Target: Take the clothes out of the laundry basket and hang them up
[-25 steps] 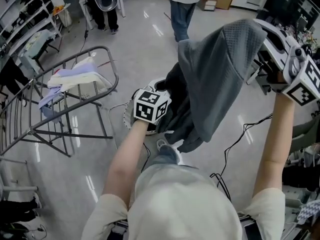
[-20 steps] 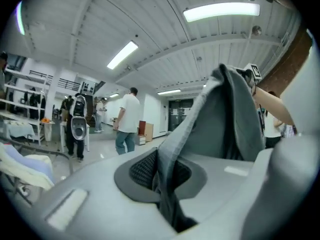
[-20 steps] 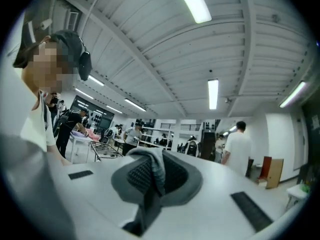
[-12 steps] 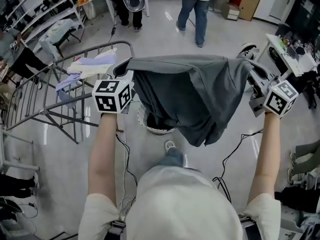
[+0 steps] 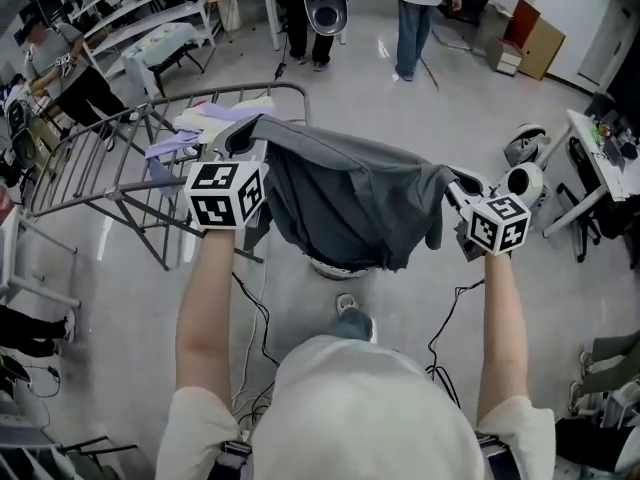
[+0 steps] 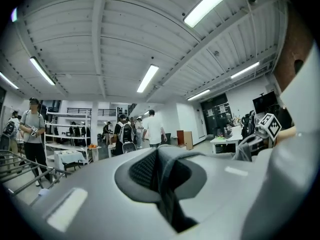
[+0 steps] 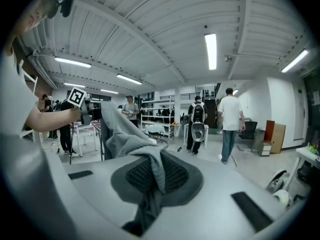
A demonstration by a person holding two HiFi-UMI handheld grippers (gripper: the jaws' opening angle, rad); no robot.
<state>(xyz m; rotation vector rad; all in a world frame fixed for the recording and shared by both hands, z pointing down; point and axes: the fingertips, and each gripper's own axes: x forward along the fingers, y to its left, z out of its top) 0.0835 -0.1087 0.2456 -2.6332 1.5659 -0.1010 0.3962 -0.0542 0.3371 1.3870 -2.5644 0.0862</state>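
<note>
A dark grey garment [image 5: 350, 203] is stretched out between my two grippers at chest height. My left gripper [image 5: 232, 143] is shut on its left edge, and a fold of the grey cloth [image 6: 167, 179] is pinched between the jaws in the left gripper view. My right gripper [image 5: 455, 183] is shut on the garment's right edge, where the cloth [image 7: 150, 184] bunches over the jaws. The white laundry basket [image 5: 335, 266] stands on the floor below the hanging cloth, mostly hidden by it. A metal drying rack [image 5: 110, 183] stands to the left with pale clothes [image 5: 205, 123] draped on it.
Several people [image 5: 420, 13] stand at the far side of the room. Shelving and tables [image 5: 150, 38] line the far left. A desk [image 5: 605, 148] and a cardboard box [image 5: 540, 43] are at the right. Cables [image 5: 455, 308] trail over the floor near my feet.
The garment was bunched high at the right; my left gripper took its other edge and drew it left, spreading it flat. Both grippers then came lower and nearer the rack.
</note>
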